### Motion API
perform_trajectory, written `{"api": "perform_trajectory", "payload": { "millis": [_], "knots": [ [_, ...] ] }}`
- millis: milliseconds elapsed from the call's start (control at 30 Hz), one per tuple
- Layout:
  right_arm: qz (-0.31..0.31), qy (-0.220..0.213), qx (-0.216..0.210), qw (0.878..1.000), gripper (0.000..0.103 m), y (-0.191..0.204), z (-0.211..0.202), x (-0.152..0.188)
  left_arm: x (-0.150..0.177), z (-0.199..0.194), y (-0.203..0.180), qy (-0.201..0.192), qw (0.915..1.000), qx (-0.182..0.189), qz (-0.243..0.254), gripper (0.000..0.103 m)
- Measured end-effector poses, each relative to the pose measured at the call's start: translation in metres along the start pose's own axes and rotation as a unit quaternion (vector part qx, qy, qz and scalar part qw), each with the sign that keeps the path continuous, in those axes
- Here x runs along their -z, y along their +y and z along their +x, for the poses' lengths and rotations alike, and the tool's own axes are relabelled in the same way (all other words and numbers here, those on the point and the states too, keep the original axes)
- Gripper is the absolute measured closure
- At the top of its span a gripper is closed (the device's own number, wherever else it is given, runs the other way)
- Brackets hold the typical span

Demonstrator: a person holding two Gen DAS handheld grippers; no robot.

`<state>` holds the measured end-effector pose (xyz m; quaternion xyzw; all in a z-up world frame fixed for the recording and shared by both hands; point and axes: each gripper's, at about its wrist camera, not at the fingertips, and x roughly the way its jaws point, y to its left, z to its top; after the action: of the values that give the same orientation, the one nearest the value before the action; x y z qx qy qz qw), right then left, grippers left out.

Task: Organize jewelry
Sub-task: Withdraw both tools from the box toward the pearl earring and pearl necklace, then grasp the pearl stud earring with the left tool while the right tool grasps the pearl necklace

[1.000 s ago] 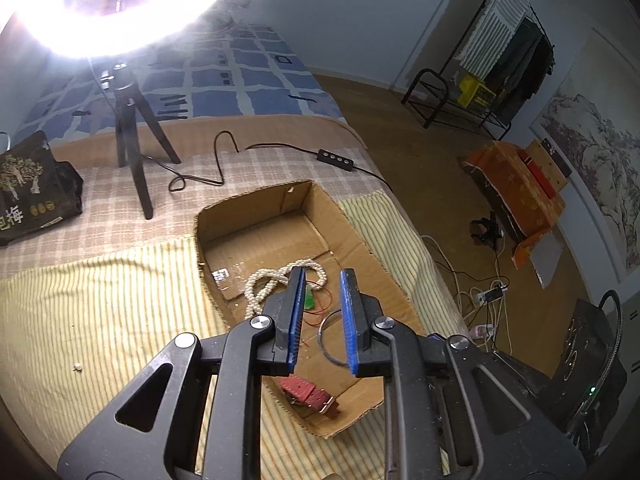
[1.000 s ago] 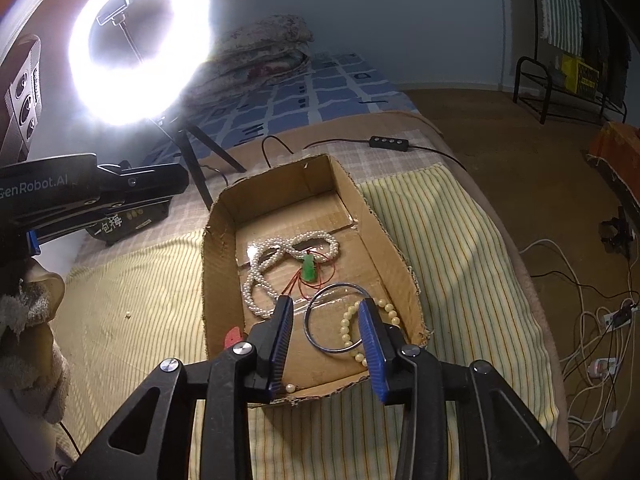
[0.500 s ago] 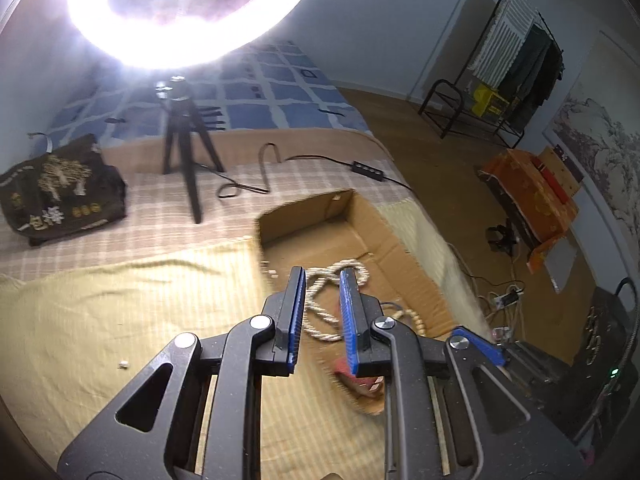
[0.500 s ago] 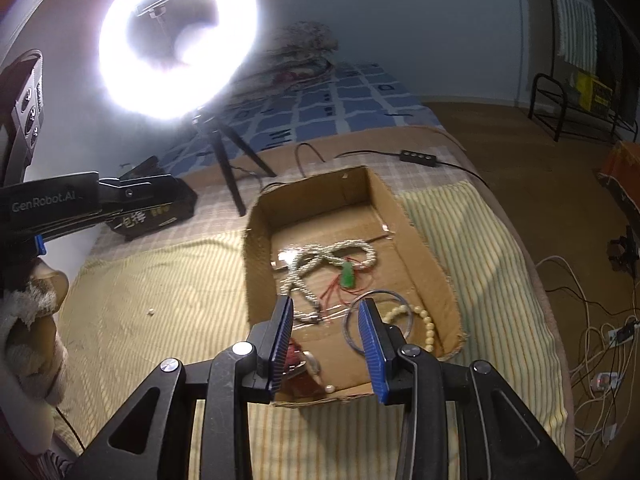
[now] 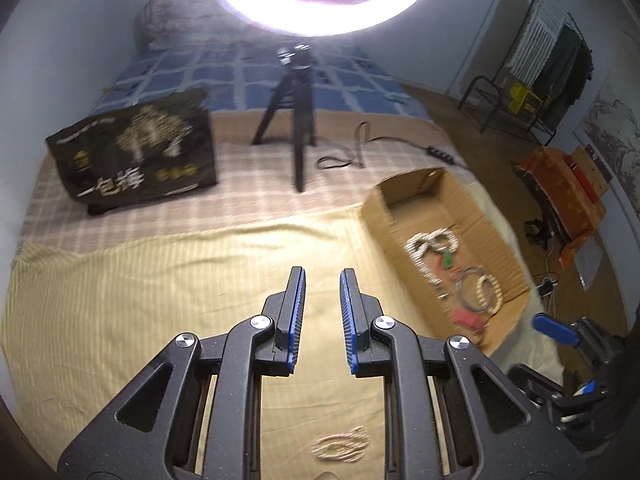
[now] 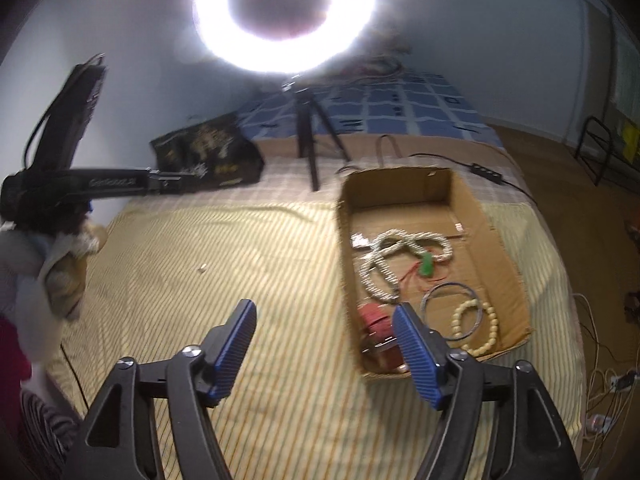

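An open cardboard box (image 6: 472, 200) lies on the yellow striped cloth. It holds a pearl necklace (image 6: 384, 276), a green pendant (image 6: 426, 268), a blue bangle (image 6: 452, 283), a cream bead bracelet (image 6: 495, 322) and a red piece (image 6: 374, 318). My right gripper (image 6: 323, 306) hovers over the cloth just left of the box; its jaws are opening wide with nothing between them. My left gripper (image 5: 321, 280) hangs over bare cloth well left of the box (image 5: 412, 196), its jaws a narrow gap apart and empty. A small pale chain (image 5: 340, 446) lies on the cloth under it.
A bright ring light on a black tripod (image 5: 298, 128) stands behind the box, with a black printed bag (image 5: 136, 152) to its left. A cable with a controller (image 6: 486, 172) runs off the bed's right side. A tiny white bead (image 6: 202, 268) lies on the cloth.
Both grippers have swung left, off the box and over the cloth. The right jaws have spread from a narrow gap to wide. The left jaws keep the same narrow gap.
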<state>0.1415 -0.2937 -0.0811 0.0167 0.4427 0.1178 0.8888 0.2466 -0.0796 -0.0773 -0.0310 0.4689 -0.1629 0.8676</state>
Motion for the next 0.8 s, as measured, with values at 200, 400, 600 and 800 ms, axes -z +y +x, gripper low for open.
{"api": "perform_trajectory", "payload": {
  "millis": [200, 400, 600, 800],
  "knots": [
    [-0.053, 0.024, -0.008, 0.998, 0.023, 0.031, 0.008, 0.016, 0.014, 0.008, 0.037, 0.021, 0.9996, -0.015, -0.007, 0.087],
    [-0.1, 0.046, -0.033, 0.993, 0.023, 0.061, 0.018, 0.035, 0.032, 0.027, 0.066, 0.052, 0.9982, -0.018, -0.022, 0.087],
    [-0.13, 0.079, -0.06, 0.986, 0.023, 0.082, 0.045, 0.059, 0.05, 0.052, 0.09, 0.088, 0.9946, -0.016, -0.053, 0.087],
    [-0.167, 0.106, -0.073, 0.977, 0.023, 0.102, 0.065, 0.073, 0.05, 0.068, 0.095, 0.104, 0.992, 0.005, -0.072, 0.087]
  ]
}}
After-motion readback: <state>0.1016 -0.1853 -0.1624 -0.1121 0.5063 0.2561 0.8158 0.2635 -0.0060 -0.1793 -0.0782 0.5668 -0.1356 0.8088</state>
